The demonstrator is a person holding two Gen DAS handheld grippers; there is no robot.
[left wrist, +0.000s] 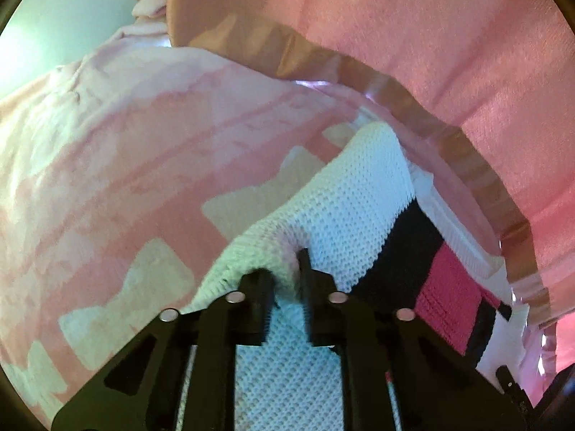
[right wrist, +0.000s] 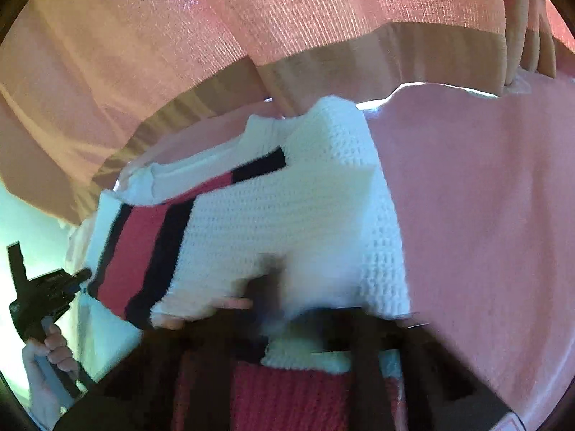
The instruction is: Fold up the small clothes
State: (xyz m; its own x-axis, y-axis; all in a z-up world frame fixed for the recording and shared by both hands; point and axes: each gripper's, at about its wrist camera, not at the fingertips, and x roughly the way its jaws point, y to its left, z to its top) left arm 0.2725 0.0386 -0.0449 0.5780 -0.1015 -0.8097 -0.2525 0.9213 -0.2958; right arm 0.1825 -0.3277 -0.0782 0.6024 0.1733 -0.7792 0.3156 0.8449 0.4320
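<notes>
Left gripper pinches the sweater; right gripper prob. does too, it's blurry. Lift both evenly, keep edges lined up.

One knitted sweater, two grippers

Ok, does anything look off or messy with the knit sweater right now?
Nothing looks damaged or spilled. The white knit sweater with its pink and black stripes is bunched, not flat, pinched by the left gripper and apparently by the blurred right gripper above the pink patterned blanket. That fits mid-fold.
</notes>
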